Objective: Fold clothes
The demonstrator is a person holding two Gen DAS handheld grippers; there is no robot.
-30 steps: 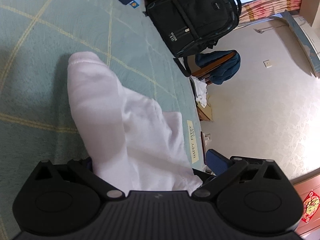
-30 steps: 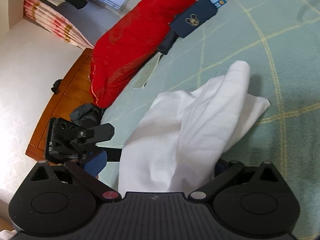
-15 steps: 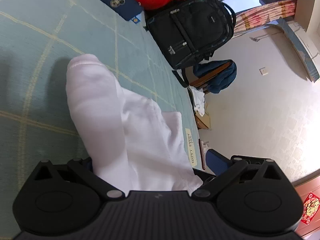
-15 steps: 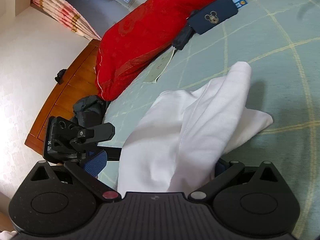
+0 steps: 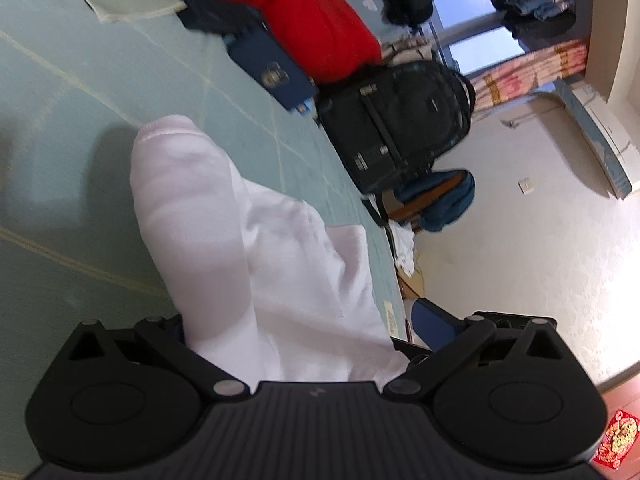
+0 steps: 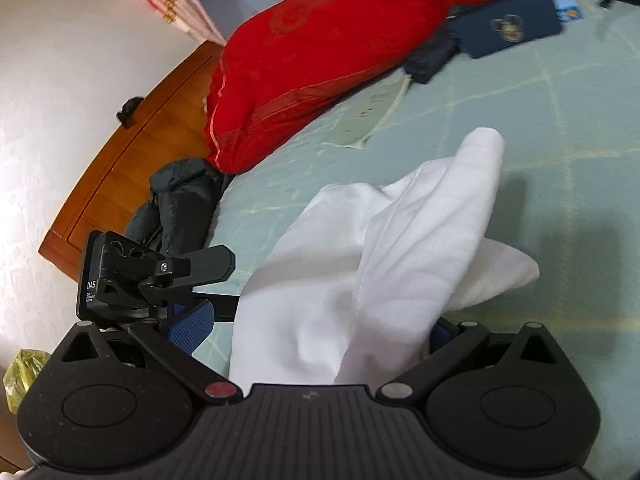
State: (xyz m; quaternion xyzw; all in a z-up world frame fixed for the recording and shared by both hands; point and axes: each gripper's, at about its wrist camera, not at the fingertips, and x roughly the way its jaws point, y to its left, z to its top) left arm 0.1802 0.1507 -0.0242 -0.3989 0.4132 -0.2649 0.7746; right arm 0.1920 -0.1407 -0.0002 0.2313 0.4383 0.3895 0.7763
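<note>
Holding the white garment (image 5: 256,264) off the green bedspread (image 5: 80,184) with both grippers clamped on its near edge: left gripper (image 5: 296,344), right gripper (image 6: 320,344). Its long axis hangs away from me; I'd judge both equally near.

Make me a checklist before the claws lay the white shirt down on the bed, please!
1. Left claw gripping the soft white cotton garment: ok, cloth runs into it.
2. Right claw gripping the same garment: ok.
3. Exactly where the fingers pinch: cannot tell, the cloth hides them.
4. Garment lifted off the pale green checked bedcover: ok, it hangs and casts a shadow.
5. Landing spot free: ok; the big red pillow, the dark blue flat case with a mouse badge and the white paper sheet lie farther away.
6. Garment smooth: not ok, it is bunched, one sleeve dangling.
</note>
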